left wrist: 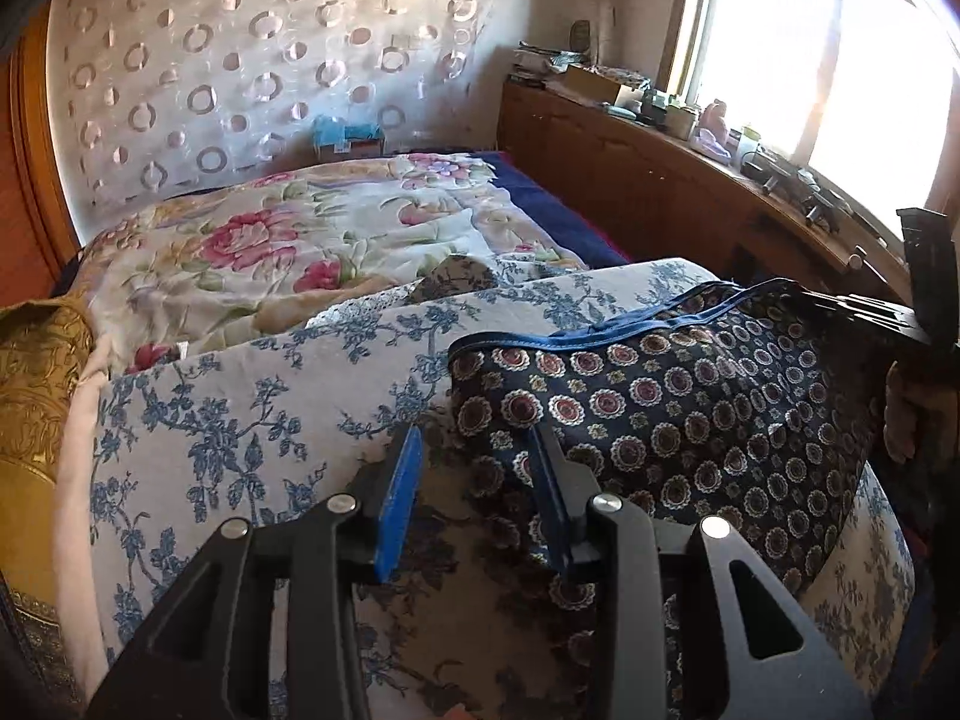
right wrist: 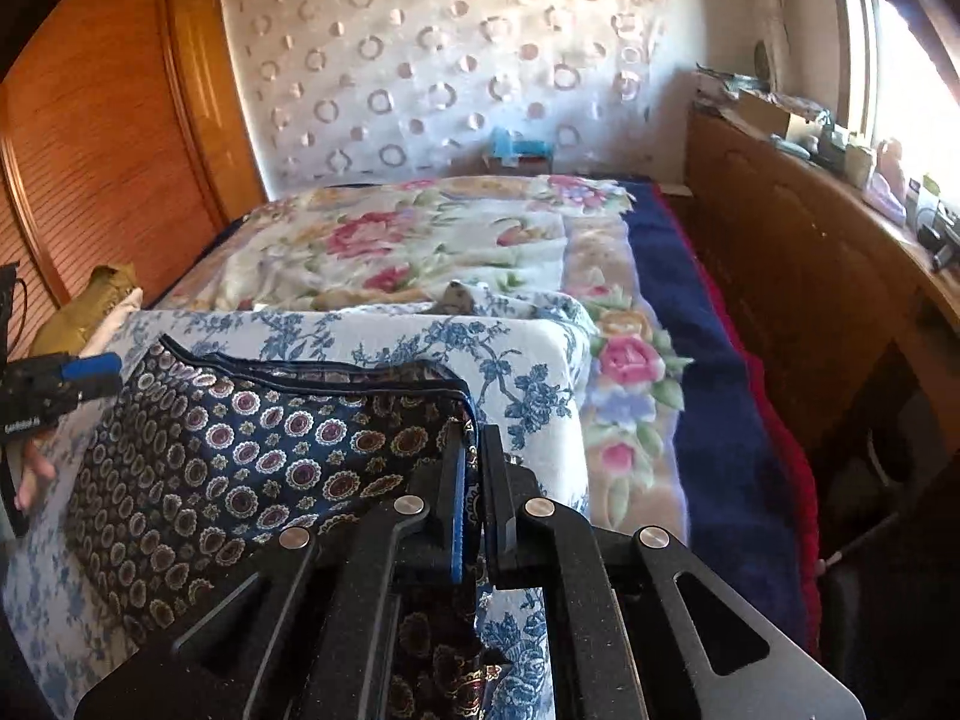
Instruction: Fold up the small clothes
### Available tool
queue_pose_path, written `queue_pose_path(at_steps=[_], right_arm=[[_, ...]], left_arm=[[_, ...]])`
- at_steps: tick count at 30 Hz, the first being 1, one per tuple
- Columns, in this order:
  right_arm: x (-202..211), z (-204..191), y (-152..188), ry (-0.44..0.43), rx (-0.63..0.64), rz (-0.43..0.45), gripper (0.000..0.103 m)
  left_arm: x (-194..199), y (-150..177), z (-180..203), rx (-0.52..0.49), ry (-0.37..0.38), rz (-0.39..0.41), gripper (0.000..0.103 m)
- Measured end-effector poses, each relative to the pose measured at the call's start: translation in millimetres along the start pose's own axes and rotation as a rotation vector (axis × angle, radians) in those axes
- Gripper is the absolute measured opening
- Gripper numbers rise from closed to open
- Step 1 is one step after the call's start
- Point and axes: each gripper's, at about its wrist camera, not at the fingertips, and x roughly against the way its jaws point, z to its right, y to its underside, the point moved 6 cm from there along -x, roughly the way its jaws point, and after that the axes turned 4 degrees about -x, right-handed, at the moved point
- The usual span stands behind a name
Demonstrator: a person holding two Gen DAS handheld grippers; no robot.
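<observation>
A small dark navy garment with round medallion print and a blue waistband lies on a white cushion with blue flowers. My left gripper is open, its blue-padded fingers straddling the garment's left edge. In the right wrist view the same garment spreads to the left. My right gripper is shut on the garment's right edge near the waistband. The left gripper shows at the far left of that view, at the garment's other corner.
The cushion rests on a bed with a floral blanket and a navy blanket edge. A wooden ledge cluttered with small items runs under the window on the right. A gold pillow lies at left. A wooden wardrobe stands at left.
</observation>
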Motion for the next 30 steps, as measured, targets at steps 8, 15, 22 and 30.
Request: queue_pose_path(at_steps=[8, 15, 22, 30], right_arm=[[17.9, -8.7, 0.0, -0.016, 0.000, 0.024, 0.065], [16.5, -15.8, 20.1, 0.005, 0.032, -0.022, 0.067], [7.0, -10.7, 36.3, 0.012, 0.012, -0.064, 0.067], [1.0, -9.9, 44.8, -0.005, -0.003, -0.075, 0.067]], left_arm=[[-5.6, 11.2, 2.9, 0.011, 0.038, -0.031, 0.036], [-22.6, 16.6, 4.8, 0.021, 0.063, -0.085, 0.036], [-28.4, 17.6, 8.8, 0.028, 0.070, -0.092, 0.037], [-30.6, 15.2, 7.4, 0.074, 0.097, -0.083, 0.037]])
